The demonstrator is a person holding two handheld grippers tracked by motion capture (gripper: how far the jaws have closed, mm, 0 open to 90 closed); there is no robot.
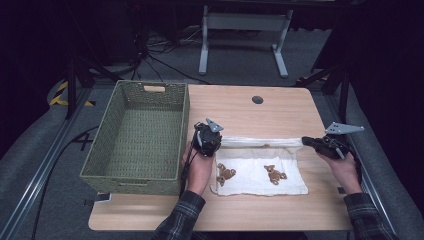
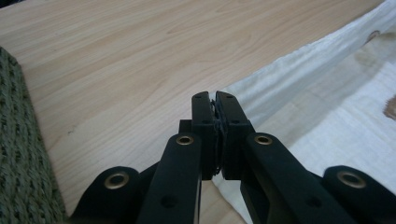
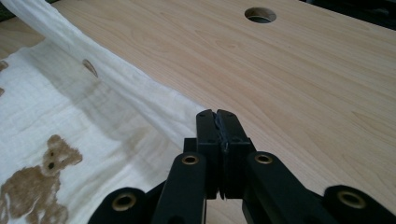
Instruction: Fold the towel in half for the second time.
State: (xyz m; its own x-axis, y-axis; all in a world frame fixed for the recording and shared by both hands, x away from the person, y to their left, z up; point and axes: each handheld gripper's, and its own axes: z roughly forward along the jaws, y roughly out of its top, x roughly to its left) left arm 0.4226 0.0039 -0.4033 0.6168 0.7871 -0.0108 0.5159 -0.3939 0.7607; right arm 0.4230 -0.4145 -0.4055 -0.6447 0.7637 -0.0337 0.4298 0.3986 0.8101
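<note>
A white cloth (image 1: 250, 170) printed with brown teddy bears lies on the wooden table (image 1: 250, 112). Its far edge is lifted and stretched taut between the two grippers. My left gripper (image 1: 215, 141) is shut on the cloth's far left corner, beside the basket. The right gripper (image 1: 306, 141) is shut on the far right corner. In the left gripper view the closed gripper (image 2: 215, 98) pinches the white cloth (image 2: 327, 93), which runs off to the right. The right gripper view has its gripper (image 3: 215, 115) clamped on the cloth (image 3: 93, 112), with a bear print at lower left.
A green woven basket (image 1: 107, 150), with nothing in it, stands on the table's left part, close to my left hand. A round cable hole (image 1: 257, 99) is in the tabletop at the back. Beyond the table stand a white frame and dark cables on the floor.
</note>
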